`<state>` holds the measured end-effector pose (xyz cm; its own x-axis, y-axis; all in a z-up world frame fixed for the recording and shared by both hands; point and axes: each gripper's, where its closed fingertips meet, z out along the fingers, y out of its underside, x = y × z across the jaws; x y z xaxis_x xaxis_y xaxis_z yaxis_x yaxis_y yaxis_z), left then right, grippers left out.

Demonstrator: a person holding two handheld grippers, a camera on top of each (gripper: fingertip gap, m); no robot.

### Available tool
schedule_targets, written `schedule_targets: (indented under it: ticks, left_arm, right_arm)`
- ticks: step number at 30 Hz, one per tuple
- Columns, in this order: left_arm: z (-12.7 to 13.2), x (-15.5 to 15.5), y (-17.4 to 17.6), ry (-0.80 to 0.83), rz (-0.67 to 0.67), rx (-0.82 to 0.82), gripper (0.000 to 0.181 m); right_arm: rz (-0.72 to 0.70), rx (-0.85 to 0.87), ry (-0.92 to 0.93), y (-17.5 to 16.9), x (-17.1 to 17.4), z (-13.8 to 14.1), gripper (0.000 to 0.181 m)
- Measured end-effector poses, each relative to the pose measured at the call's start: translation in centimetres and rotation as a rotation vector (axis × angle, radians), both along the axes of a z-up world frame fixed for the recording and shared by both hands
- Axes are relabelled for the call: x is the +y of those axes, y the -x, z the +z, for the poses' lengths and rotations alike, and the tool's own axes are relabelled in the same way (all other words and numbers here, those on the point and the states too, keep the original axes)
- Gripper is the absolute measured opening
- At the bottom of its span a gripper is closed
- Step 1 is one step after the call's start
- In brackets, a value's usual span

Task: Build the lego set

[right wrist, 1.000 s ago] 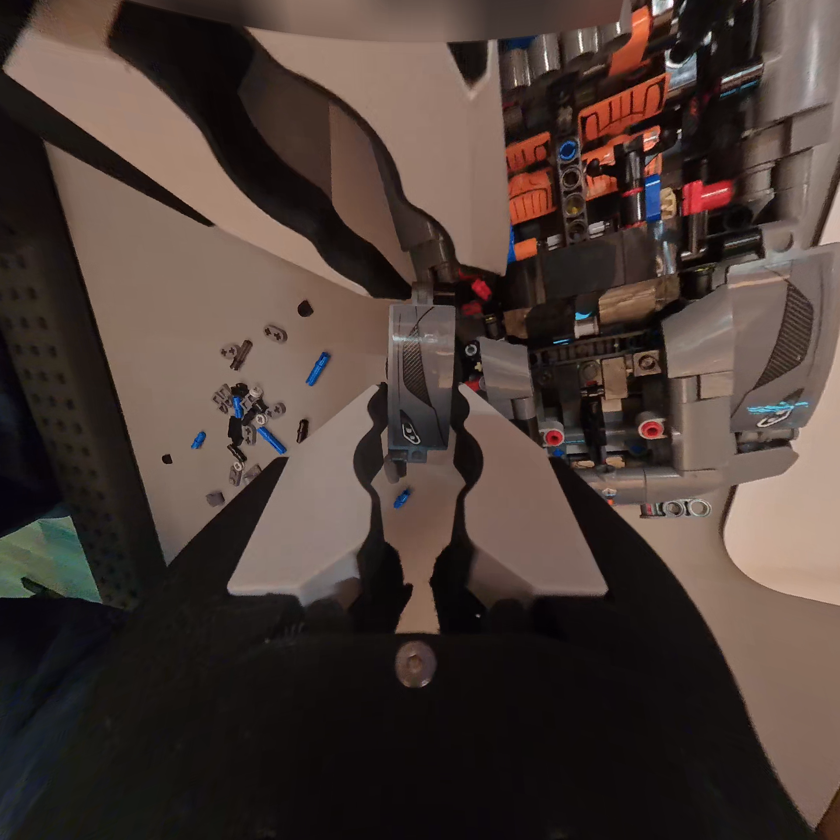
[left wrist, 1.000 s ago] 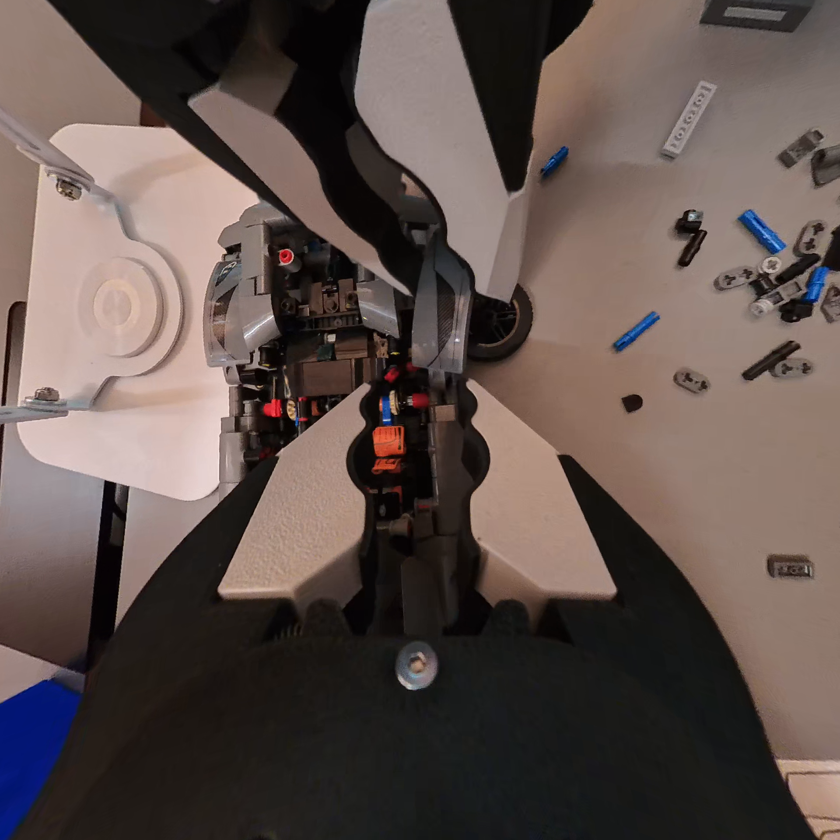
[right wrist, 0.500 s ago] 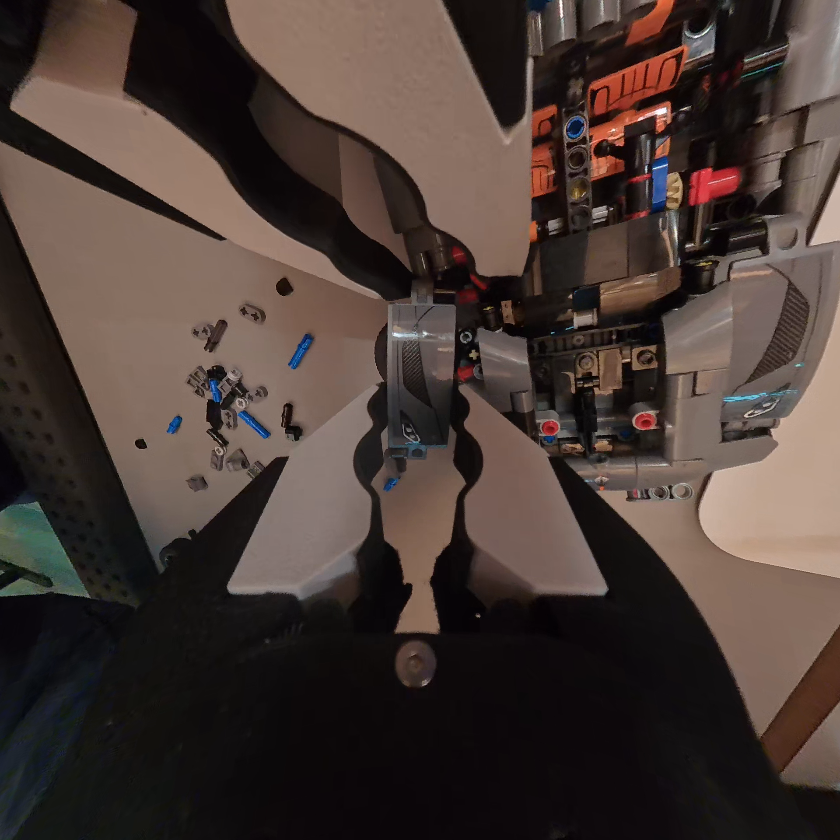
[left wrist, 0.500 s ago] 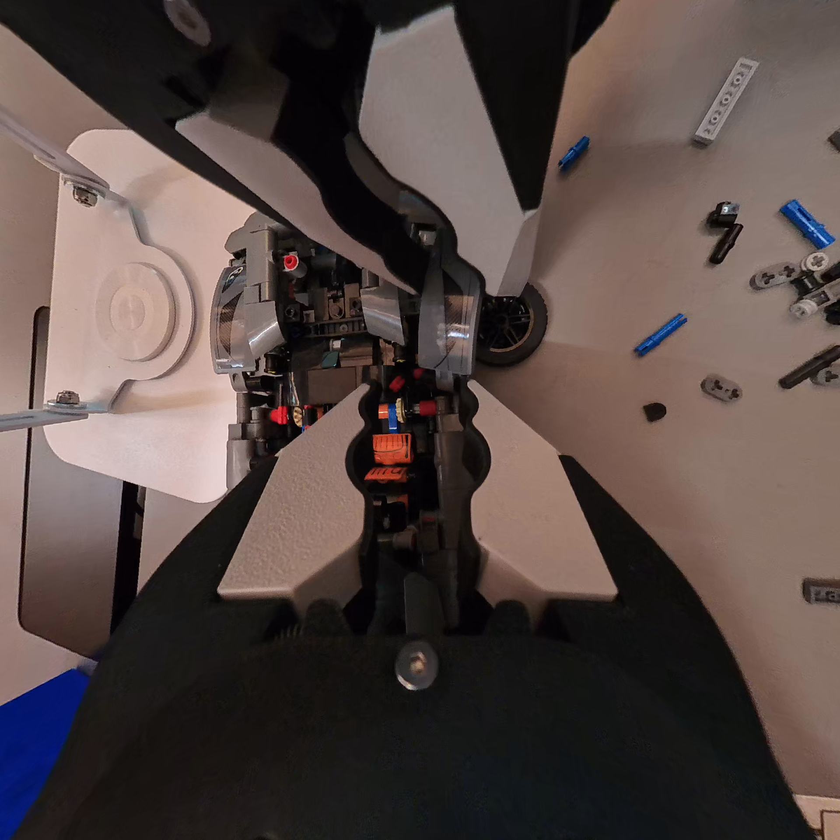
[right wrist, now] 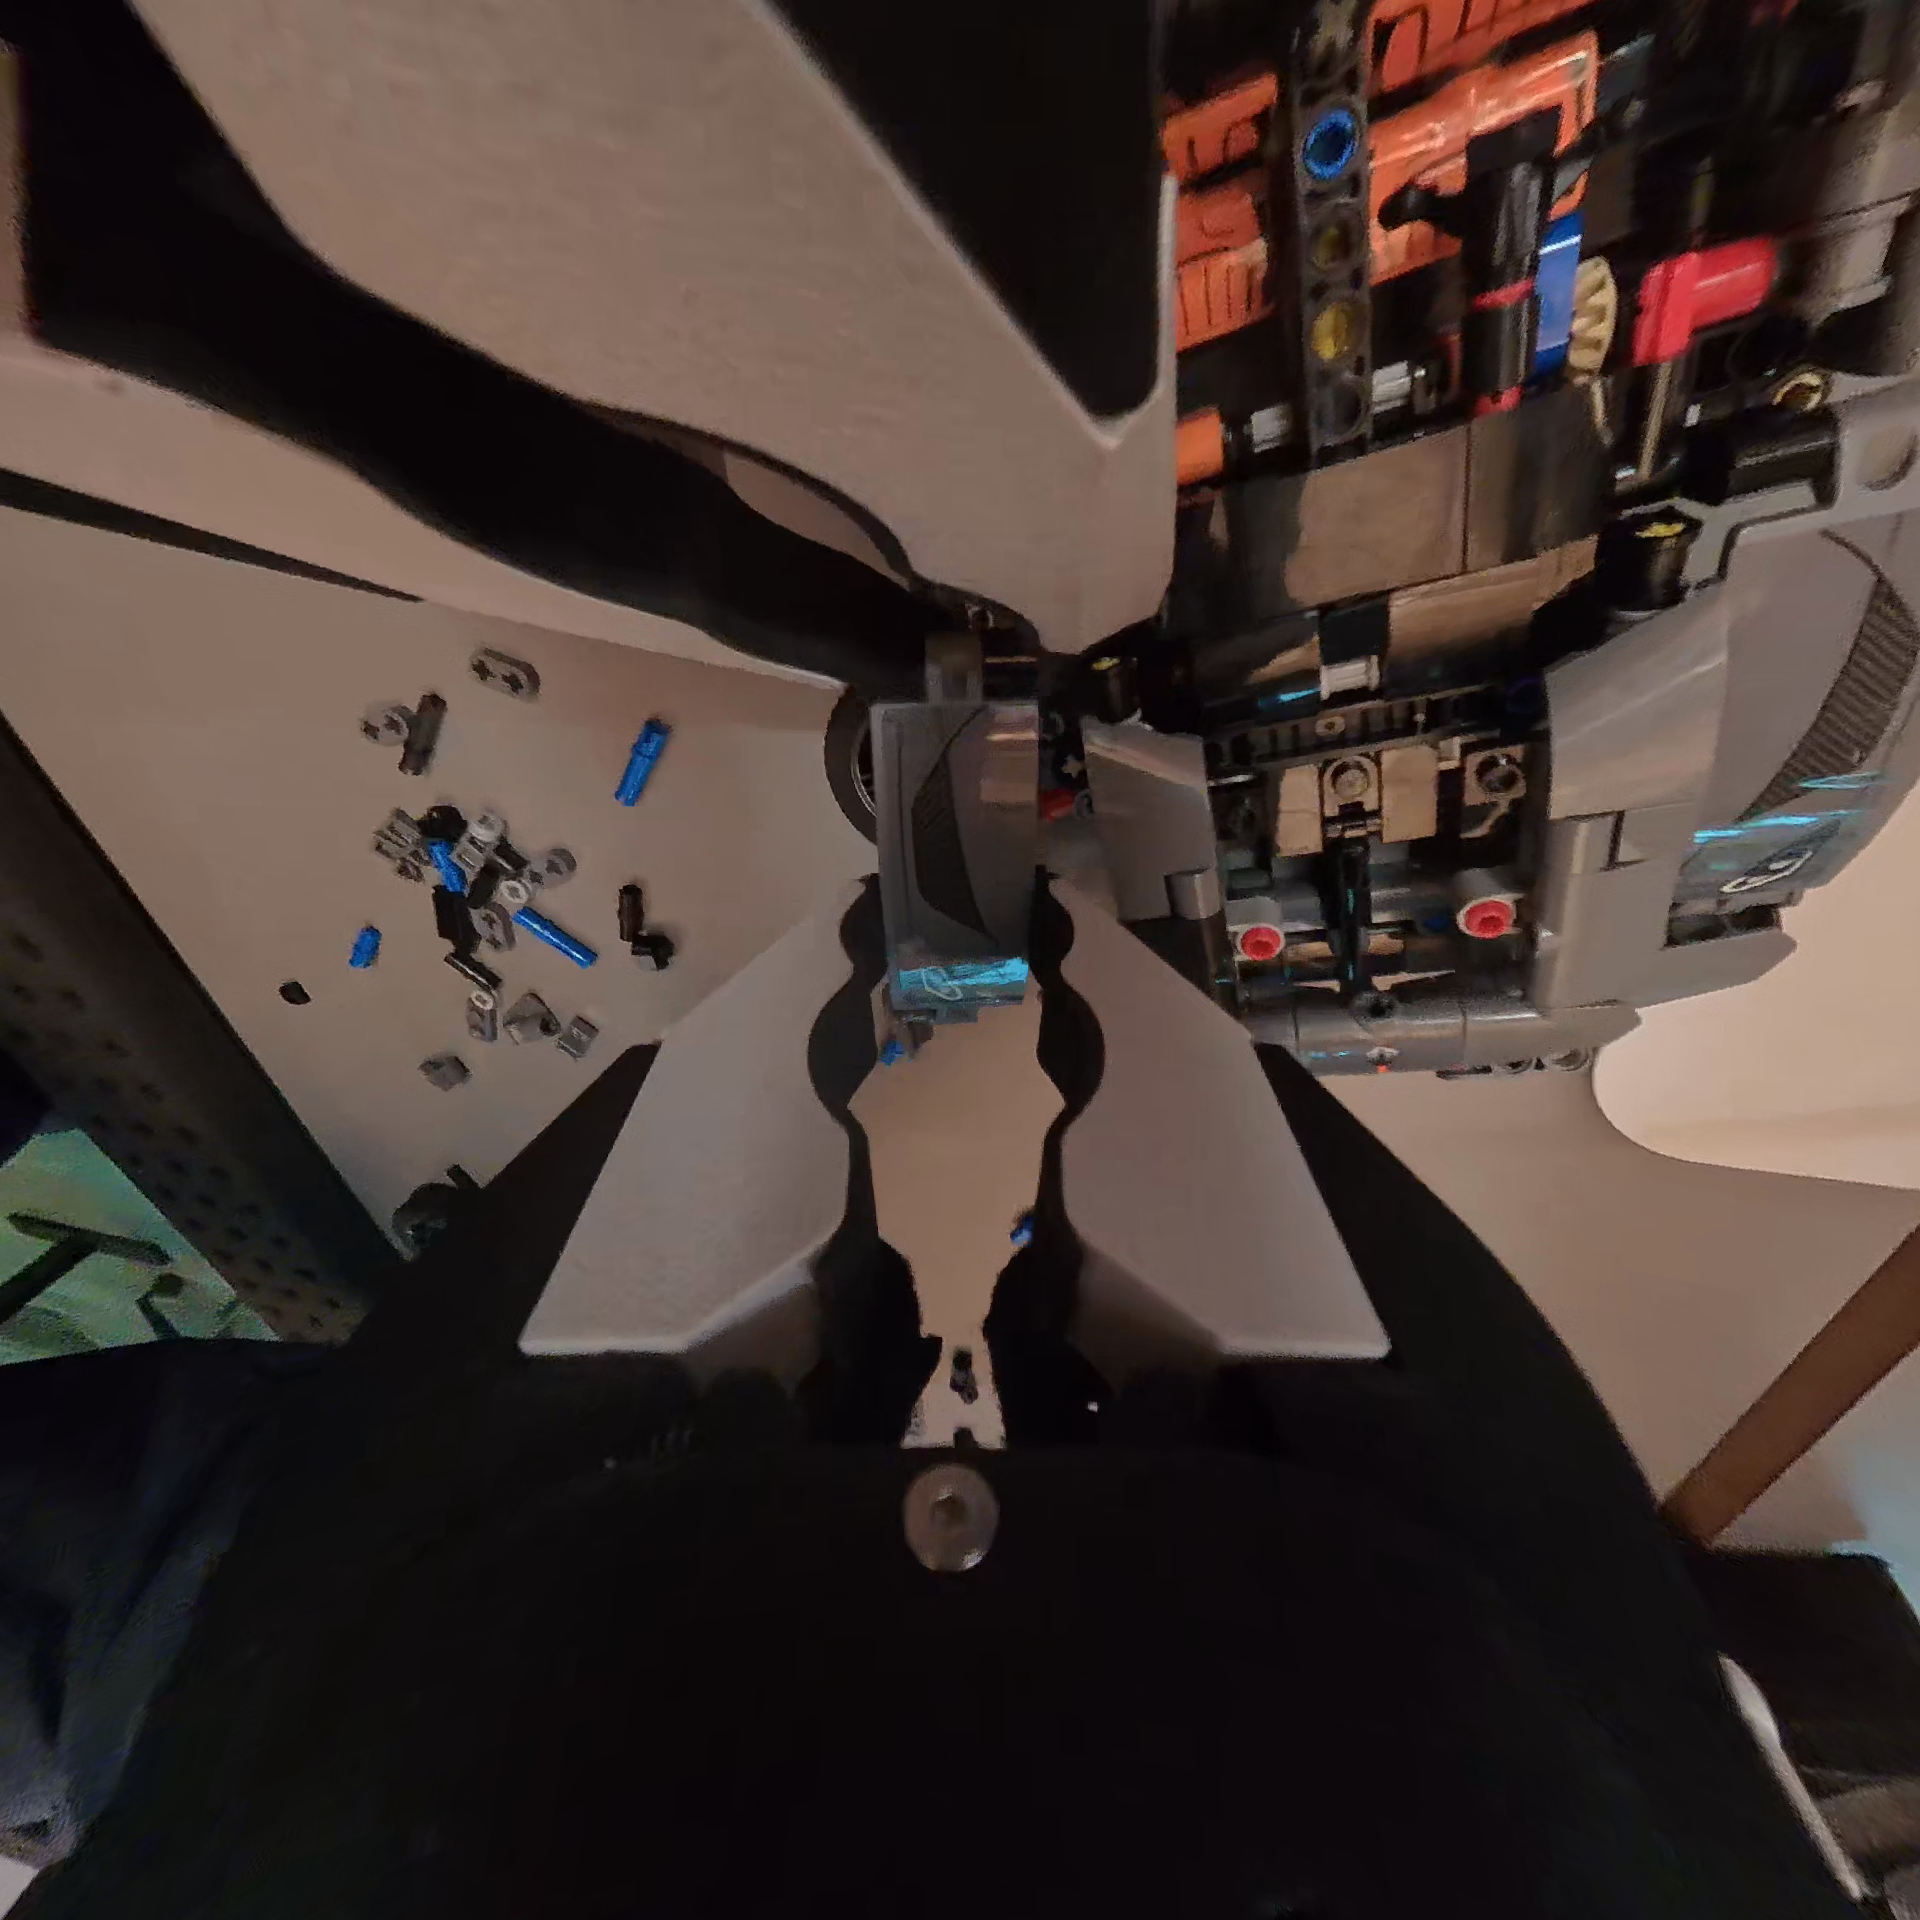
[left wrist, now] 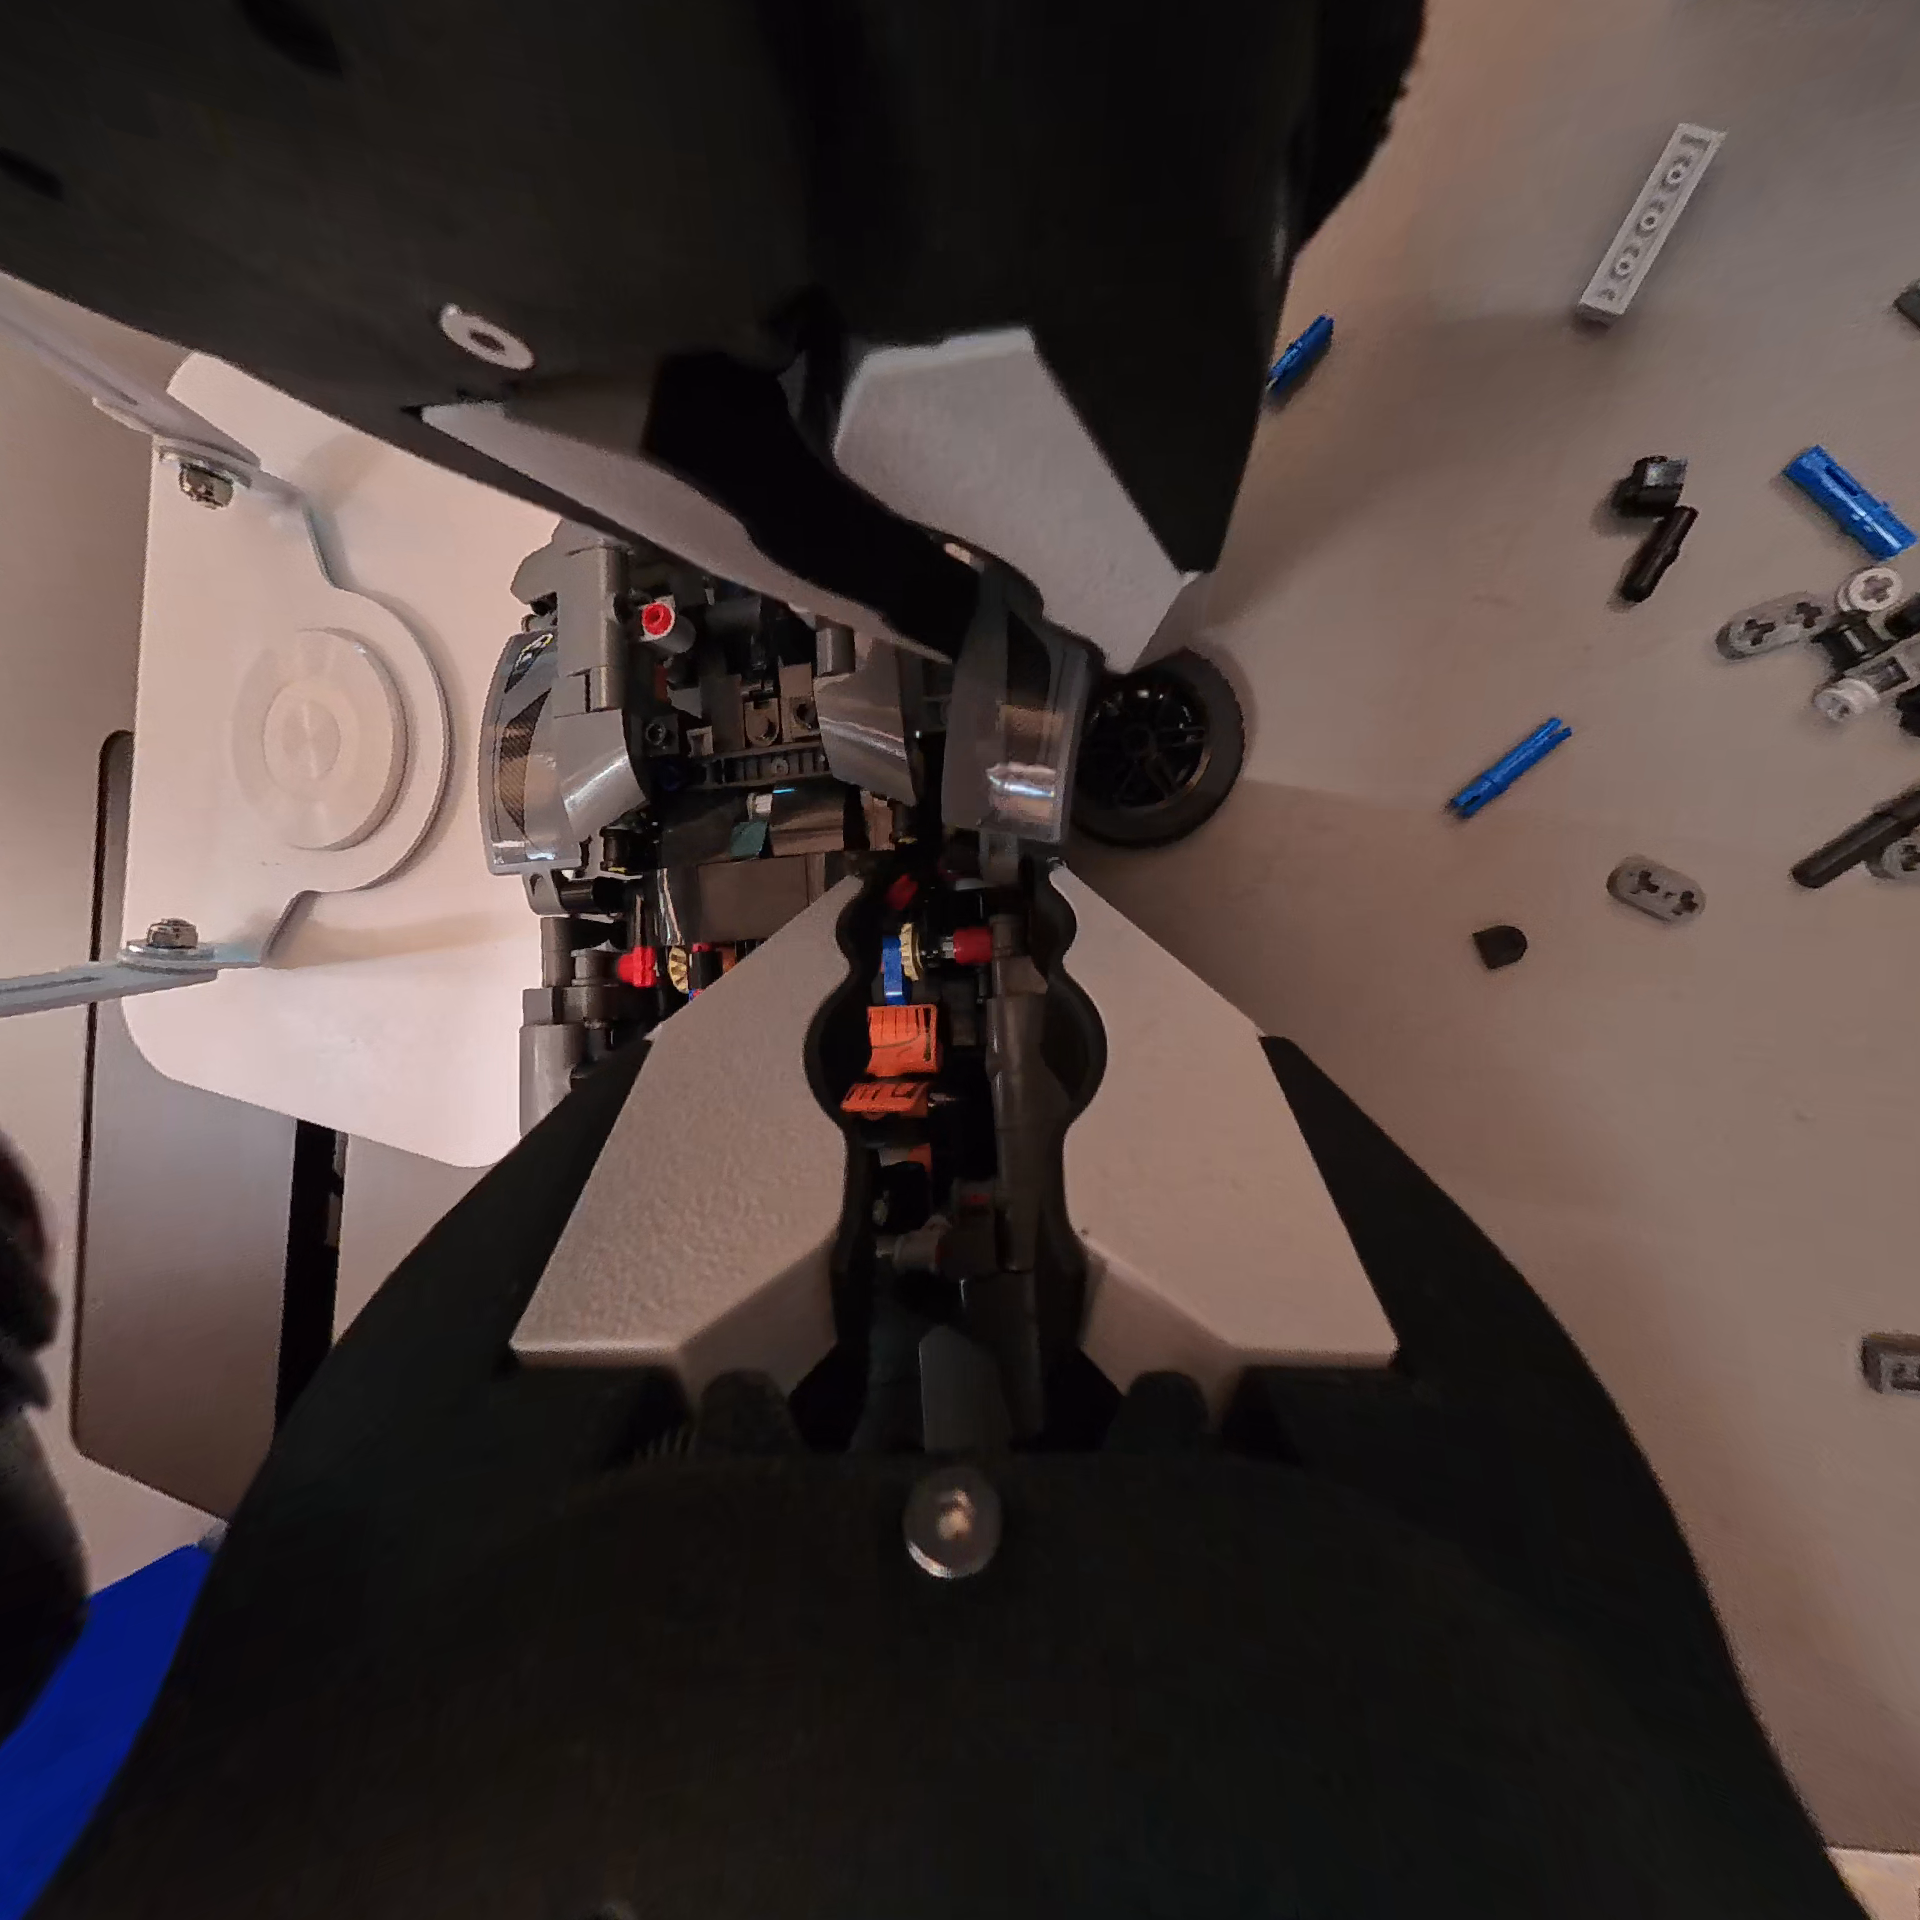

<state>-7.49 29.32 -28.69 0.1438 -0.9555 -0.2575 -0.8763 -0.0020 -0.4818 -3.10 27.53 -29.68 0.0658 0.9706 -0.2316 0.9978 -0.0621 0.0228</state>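
Note:
The half-built lego car (left wrist: pixel 665 748), grey body with orange and black parts inside, is held off the table. My left gripper (left wrist: pixel 956 883) is shut on the car's middle frame. My right gripper (left wrist: pixel 1023 665) comes in from above and is shut on a grey curved fender panel (left wrist: pixel 1013 727) that sits against the car's side, beside a black wheel (left wrist: pixel 1153 743). In the right wrist view, my right gripper (right wrist: pixel 956 888) clamps the panel (right wrist: pixel 956 831), with the car (right wrist: pixel 1403 831) to the right and my left gripper (right wrist: pixel 997 634) above.
Loose parts lie on the beige table (left wrist: pixel 1455 1195): blue pins (left wrist: pixel 1507 769), a light grey flat plate (left wrist: pixel 1652 218), and small grey and black connectors (right wrist: pixel 488 883). A white base plate with a metal bracket (left wrist: pixel 260 727) lies left. A black perforated panel (right wrist: pixel 156 1039) borders the table. My hands' fingertips stand some 5 cm from each other. My right gripper's tips are some 12 cm from the light grey flat plate (left wrist: pixel 1652 218).
My right gripper has moved closer to the car with the fender panel, which now sits tighter against the body. The left gripper keeps its hold; car and grippers shifted slightly over the table.

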Motion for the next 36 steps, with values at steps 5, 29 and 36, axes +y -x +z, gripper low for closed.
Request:
schedule_targets:
  ticks: [5,29,36]
  left_arm:
    - [0.0,0.0,0.0,0.005,0.001,-0.004,0.026]
    - [0.0,0.2,0.1,0.005,0.007,0.001,0.036]
    - [0.0,0.2,0.1,0.008,0.009,-0.001,0.036]
  right_arm:
    - [0.024,0.002,-0.040,-0.4,0.4,0.2,0.025]
    - [0.095,0.221,-0.121,-1.8,1.8,2.9,0.024]
    - [0.114,0.281,-0.056,-0.9,0.4,2.5,0.024]
